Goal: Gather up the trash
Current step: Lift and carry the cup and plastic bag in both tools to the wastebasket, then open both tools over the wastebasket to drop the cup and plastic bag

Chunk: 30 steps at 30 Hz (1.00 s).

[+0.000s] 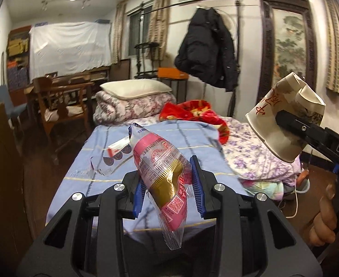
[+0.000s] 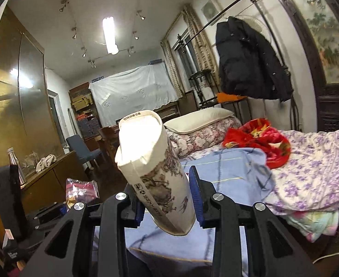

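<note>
My left gripper (image 1: 168,184) is shut on a pink and gold plastic snack wrapper (image 1: 162,168), held above the bed's near end. My right gripper (image 2: 167,198) is shut on a crushed white paper cup (image 2: 155,168) with ink drawings, also held up over the bed. The same cup (image 1: 282,120) and the right gripper's fingers (image 1: 294,124) show at the right of the left wrist view. The wrapper (image 2: 81,189) shows at the lower left of the right wrist view. Another clear wrapper with dark cookie prints (image 1: 114,157) lies on the blue bedsheet (image 1: 183,138).
The bed carries a folded quilt and pillow (image 1: 134,90), a red blanket (image 1: 192,110) and a purple floral cover (image 1: 250,152). A wooden chair (image 1: 61,106) stands left of the bed. A black coat (image 1: 208,48) hangs on a rack. A low cabinet with a bottle (image 2: 14,164) is at left.
</note>
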Tool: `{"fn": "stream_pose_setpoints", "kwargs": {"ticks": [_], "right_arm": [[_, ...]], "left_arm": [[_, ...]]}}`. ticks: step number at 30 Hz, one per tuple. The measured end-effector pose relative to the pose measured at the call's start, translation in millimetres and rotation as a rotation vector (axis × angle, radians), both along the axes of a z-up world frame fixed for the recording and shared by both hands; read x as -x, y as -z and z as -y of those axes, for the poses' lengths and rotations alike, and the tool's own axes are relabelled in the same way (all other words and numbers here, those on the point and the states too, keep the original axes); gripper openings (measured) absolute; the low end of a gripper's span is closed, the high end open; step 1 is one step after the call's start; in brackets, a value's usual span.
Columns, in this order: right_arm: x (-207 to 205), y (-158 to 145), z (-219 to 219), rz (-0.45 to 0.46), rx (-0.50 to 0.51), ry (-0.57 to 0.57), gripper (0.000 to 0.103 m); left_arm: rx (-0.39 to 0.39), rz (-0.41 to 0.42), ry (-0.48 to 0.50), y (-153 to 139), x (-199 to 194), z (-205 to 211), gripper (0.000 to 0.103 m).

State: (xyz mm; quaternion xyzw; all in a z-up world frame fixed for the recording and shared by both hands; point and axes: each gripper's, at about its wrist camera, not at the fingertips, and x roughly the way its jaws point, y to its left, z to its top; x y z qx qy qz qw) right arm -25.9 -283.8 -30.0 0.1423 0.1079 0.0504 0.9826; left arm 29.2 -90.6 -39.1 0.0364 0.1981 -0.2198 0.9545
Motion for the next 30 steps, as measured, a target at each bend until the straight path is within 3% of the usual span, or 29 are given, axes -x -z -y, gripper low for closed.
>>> {"fn": "stream_pose_setpoints", "kwargs": {"ticks": [6, 14, 30], "right_arm": [[40.1, 8.1, 34.0, 0.003, -0.004, 0.08, 0.034], [65.4, 47.7, 88.6, -0.071, -0.054, 0.194, 0.034], [67.9, 172.6, 166.3, -0.325, -0.191, 0.31, 0.034]], "left_arm": [[-0.051, 0.011, 0.079, 1.8, 15.2, 43.3, 0.037], [-0.137, -0.01, 0.195, 23.3, 26.6, 109.3, 0.037], [-0.275, -0.104, 0.338, 86.9, 28.1, 195.4, 0.037]]}}
